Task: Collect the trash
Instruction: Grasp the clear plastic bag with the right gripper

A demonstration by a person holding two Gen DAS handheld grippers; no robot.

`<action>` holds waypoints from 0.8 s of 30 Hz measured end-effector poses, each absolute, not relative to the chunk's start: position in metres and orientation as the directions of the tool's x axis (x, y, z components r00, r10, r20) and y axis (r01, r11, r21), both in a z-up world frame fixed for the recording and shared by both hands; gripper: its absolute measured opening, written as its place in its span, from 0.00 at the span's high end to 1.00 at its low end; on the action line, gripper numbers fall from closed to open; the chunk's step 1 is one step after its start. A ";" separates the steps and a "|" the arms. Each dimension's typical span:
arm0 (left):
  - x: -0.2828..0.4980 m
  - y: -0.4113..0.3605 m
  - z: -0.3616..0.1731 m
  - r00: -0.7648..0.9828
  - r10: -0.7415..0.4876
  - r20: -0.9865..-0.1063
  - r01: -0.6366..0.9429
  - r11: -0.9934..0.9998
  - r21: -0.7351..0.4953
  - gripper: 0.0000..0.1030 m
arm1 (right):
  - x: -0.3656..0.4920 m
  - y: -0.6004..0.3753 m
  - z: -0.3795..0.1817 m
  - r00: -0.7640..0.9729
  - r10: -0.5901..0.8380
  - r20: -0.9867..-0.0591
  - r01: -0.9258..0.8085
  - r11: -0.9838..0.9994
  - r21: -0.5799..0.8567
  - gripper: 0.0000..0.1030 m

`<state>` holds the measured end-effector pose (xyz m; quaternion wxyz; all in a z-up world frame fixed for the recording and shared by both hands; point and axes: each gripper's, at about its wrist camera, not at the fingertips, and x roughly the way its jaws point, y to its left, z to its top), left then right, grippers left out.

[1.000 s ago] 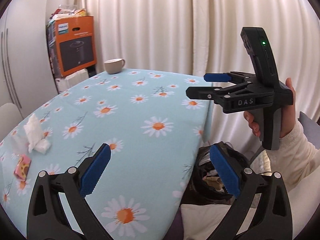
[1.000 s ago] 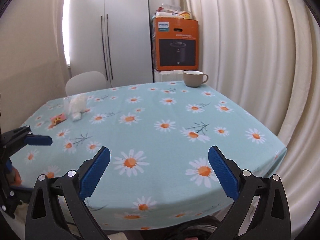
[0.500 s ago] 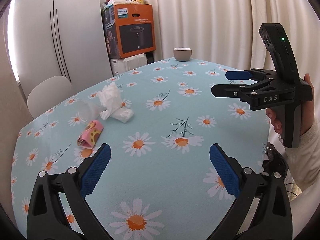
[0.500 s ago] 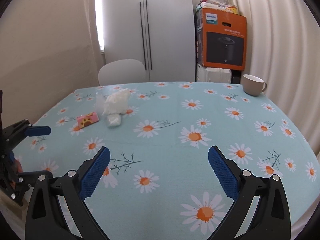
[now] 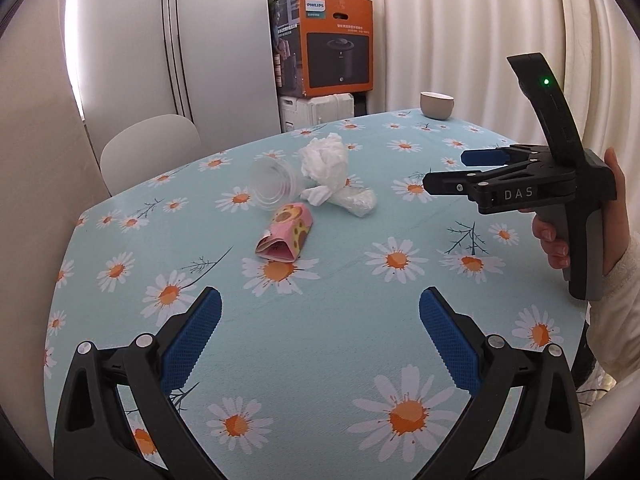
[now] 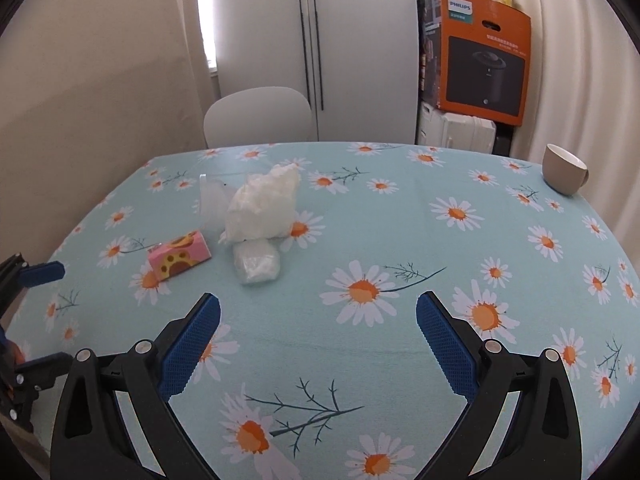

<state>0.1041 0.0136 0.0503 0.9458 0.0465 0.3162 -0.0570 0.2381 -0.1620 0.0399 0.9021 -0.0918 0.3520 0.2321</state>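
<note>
Clear plastic cup [image 5: 274, 186] lies tipped beside crumpled tissue [image 5: 326, 160] and a pink wrapper [image 5: 286, 238] — I see bare tablecloth [image 5: 340, 320] before them. My left gripper [image 5: 320, 338] and right gripper [image 6: 318, 336] both gape empty; a mug [image 6: 564, 168] sits well apart.

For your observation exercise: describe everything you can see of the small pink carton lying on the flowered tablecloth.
The pink carton is a small box, apparently thin card, printed with yellow-brown paw shapes. It lies on its side on the tablecloth, and the end facing the left wrist camera is open and partly flattened, showing a hollow pink inside. It sits just in front of the tipped clear plastic cup and left of the crumpled white tissue; whether it touches the cup cannot be told. Neither gripper touches it.
</note>
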 end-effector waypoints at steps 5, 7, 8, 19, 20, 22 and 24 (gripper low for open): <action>0.107 0.030 0.051 0.787 -0.056 -0.614 0.105 0.993 0.045 0.06 | 0.257 -0.136 0.027 0.580 0.367 -0.727 -0.515 0.857 0.022 0.08; 0.107 0.034 0.050 0.785 -0.041 -0.618 0.090 0.995 0.048 0.06 | 0.265 -0.126 0.023 0.542 0.394 -0.743 -0.539 0.841 0.052 0.08; 0.108 0.037 0.050 0.783 -0.046 -0.620 0.089 0.995 0.039 0.06 | 0.269 -0.122 0.021 0.528 0.402 -0.748 -0.546 0.836 0.063 0.09; 0.113 0.046 0.044 0.769 -0.071 -0.636 0.082 0.997 -0.011 0.06 | 0.301 -0.089 0.000 0.422 0.418 -0.805 -0.599 0.795 0.098 0.66; 0.114 0.045 0.043 0.765 -0.073 -0.640 0.083 0.996 -0.014 0.06 | 0.300 -0.087 0.000 0.424 0.418 -0.803 -0.608 0.789 0.090 0.66; 0.115 0.045 0.042 0.760 -0.071 -0.646 0.082 0.997 -0.012 0.06 | 0.293 -0.086 0.004 0.443 0.431 -0.786 -0.623 0.779 0.076 0.66; 0.116 0.043 0.042 0.755 -0.062 -0.653 0.079 0.997 -0.003 0.06 | 0.283 -0.089 0.012 0.452 0.460 -0.765 -0.655 0.753 0.066 0.66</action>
